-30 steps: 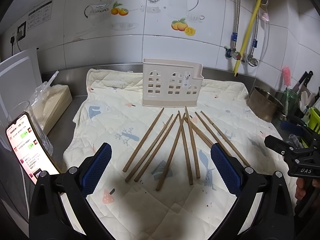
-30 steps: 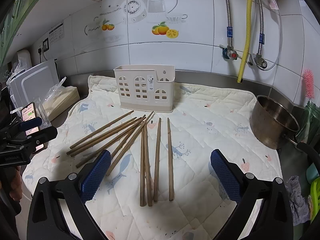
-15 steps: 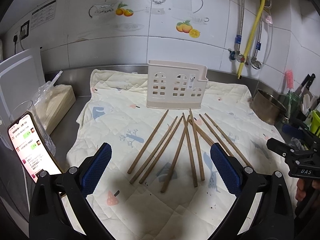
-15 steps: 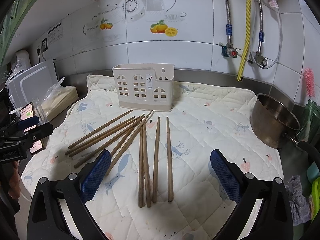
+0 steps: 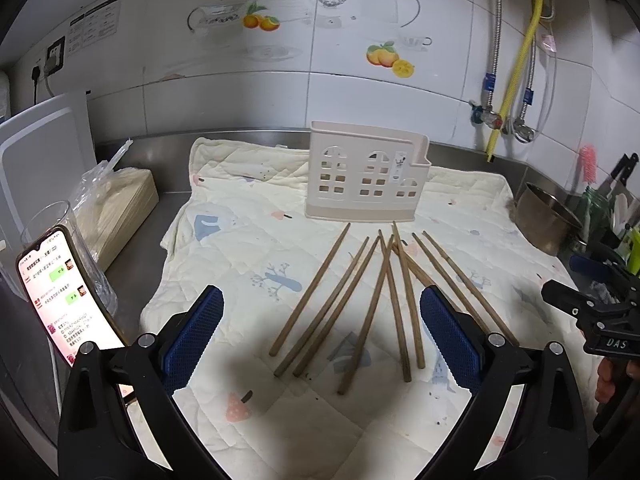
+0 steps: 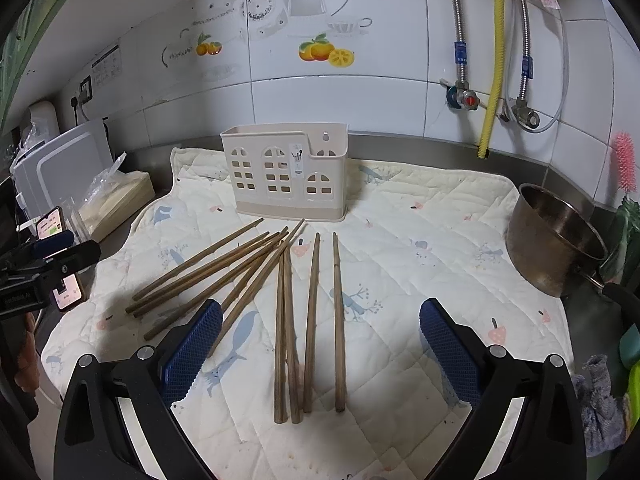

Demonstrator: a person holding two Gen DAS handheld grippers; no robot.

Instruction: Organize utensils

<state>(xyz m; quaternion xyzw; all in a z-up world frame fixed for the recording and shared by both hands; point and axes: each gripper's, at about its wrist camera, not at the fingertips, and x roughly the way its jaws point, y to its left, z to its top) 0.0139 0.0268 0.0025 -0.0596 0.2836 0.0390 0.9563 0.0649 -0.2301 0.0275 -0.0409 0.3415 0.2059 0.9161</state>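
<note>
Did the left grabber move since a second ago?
Yes. The left gripper tipped downward: the fixed wall tiles and utensil holder sit lower in its view now.

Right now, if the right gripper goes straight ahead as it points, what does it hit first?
Likely the chopsticks lying on the quilted mat; the right gripper is open above them. The utensil holder stands beyond. Depth is uncertain.

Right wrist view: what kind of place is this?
Most likely a home kitchen counter. A tiled wall with fruit and teapot decals, a metal pot on the steel counter, and a utensil holder behind loose chopsticks on a quilted mat.
</note>
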